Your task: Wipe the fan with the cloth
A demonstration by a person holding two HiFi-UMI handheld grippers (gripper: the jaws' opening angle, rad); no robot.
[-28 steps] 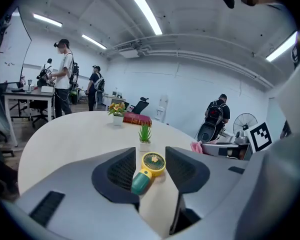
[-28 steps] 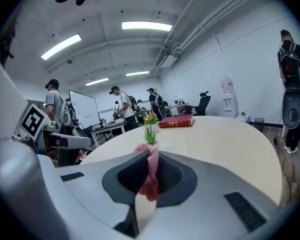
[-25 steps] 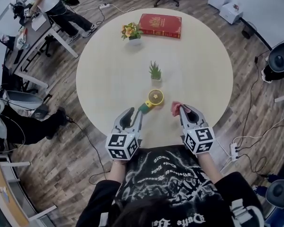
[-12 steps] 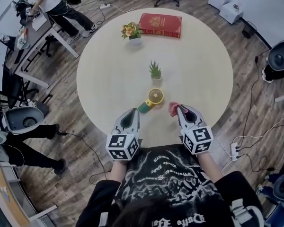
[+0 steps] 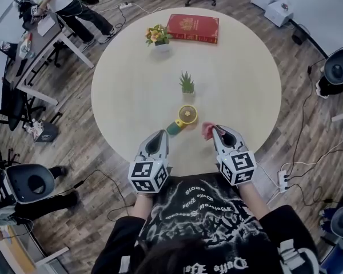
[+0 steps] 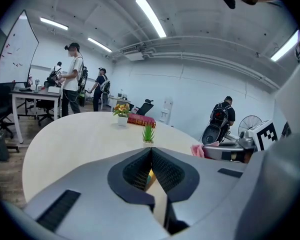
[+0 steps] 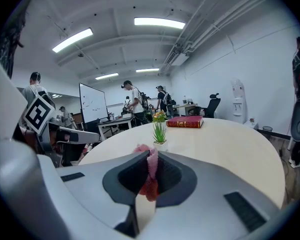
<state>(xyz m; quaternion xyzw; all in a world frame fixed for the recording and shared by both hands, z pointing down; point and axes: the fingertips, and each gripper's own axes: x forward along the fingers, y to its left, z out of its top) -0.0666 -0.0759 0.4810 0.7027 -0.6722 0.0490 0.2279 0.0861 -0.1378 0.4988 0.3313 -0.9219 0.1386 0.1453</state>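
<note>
A small yellow fan (image 5: 187,115) with a green handle (image 5: 173,129) lies on the round table (image 5: 131,96), near its front edge. My left gripper (image 5: 161,135) is shut, its tips right at the handle's end; whether they touch it I cannot tell. In the left gripper view the jaws (image 6: 151,151) meet, and only a sliver of the fan (image 6: 149,176) shows through the slit. My right gripper (image 5: 215,130) is to the fan's right, shut on a pink cloth (image 5: 206,131). The cloth (image 7: 152,164) sticks up between the pads of the right gripper (image 7: 151,156).
A small green plant (image 5: 187,84) stands just behind the fan. Farther back are a flower pot (image 5: 157,37) and a red book (image 5: 193,29). People stand by desks at the upper left (image 5: 57,4), and office chairs stand around the table.
My left gripper's jaws, open a second ago, have shut beside the fan's handle. The right gripper with the cloth has crept slightly left.
</note>
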